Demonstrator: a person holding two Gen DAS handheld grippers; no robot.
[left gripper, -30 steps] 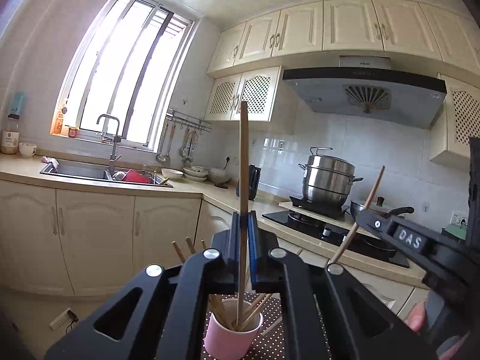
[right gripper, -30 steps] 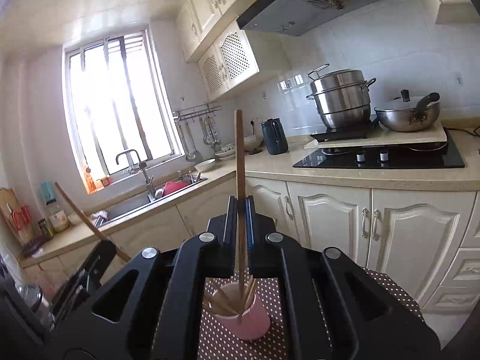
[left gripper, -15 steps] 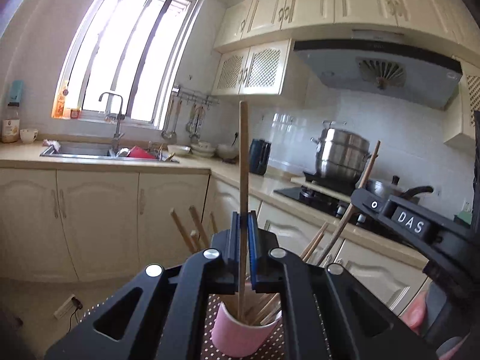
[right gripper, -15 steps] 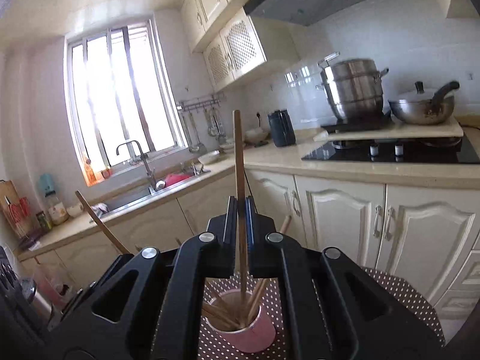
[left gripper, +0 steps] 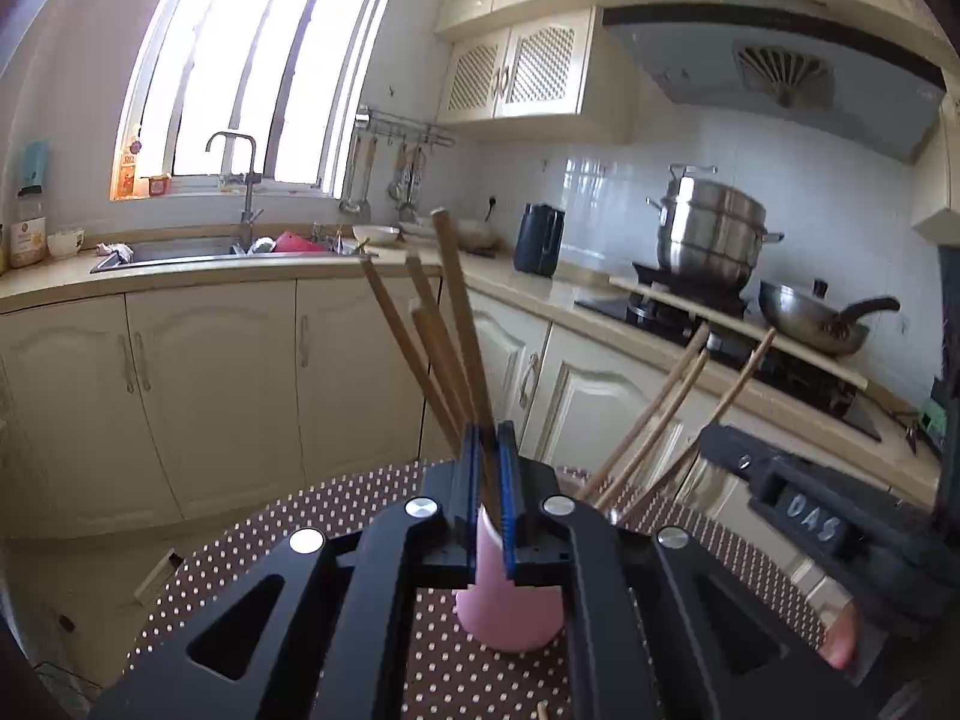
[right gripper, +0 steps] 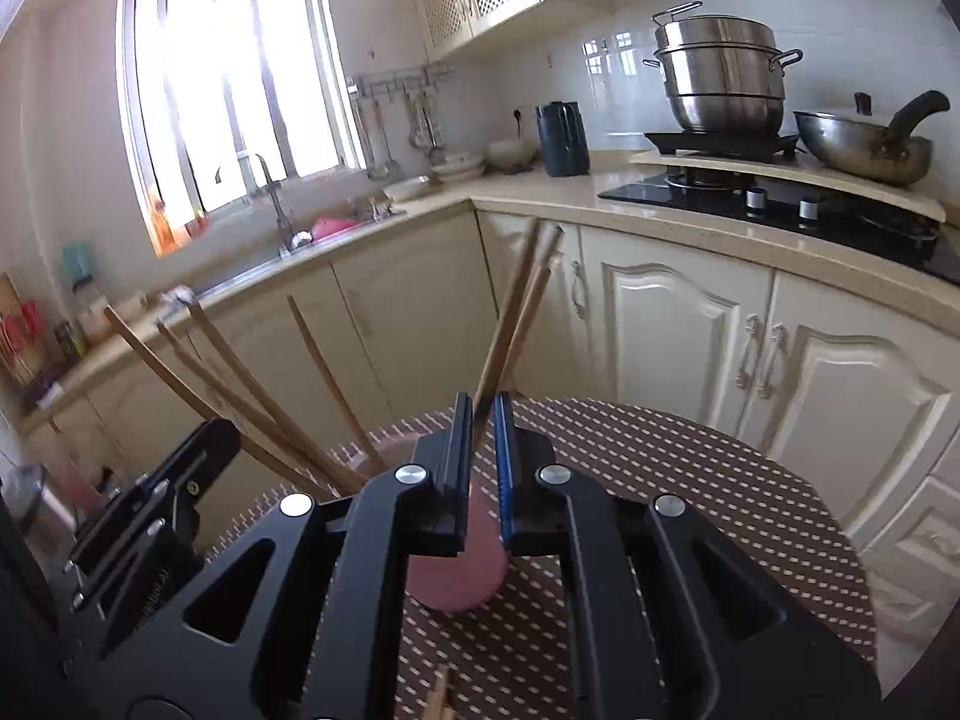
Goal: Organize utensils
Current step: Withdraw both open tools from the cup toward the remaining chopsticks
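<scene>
A pink cup [left gripper: 510, 618] [right gripper: 456, 576] with several wooden chopsticks stands on a brown dotted tablecloth [left gripper: 300, 516] [right gripper: 690, 480], right under both grippers. My left gripper [left gripper: 489, 441] is shut on one chopstick [left gripper: 459, 324], which leans left and runs down into the cup. My right gripper [right gripper: 482, 405] has its jaws opening. A chopstick [right gripper: 519, 318] stands loosely between them, leaning right, with its lower end in the cup. In the left wrist view the right gripper [left gripper: 720, 444] sits close on the right.
One more chopstick end [right gripper: 441, 690] lies on the cloth near me. Cream cabinets [left gripper: 210, 396] stand beyond the table. The counter holds a sink [left gripper: 180, 252], a black kettle [right gripper: 561, 138], a steamer pot [right gripper: 723, 78] and a wok [right gripper: 864, 144] on the stove.
Both grippers have sunk toward the cup, each with its chopstick. The two chopsticks were upright and now lean, with their lower ends in the cup. The right jaws have parted a little.
</scene>
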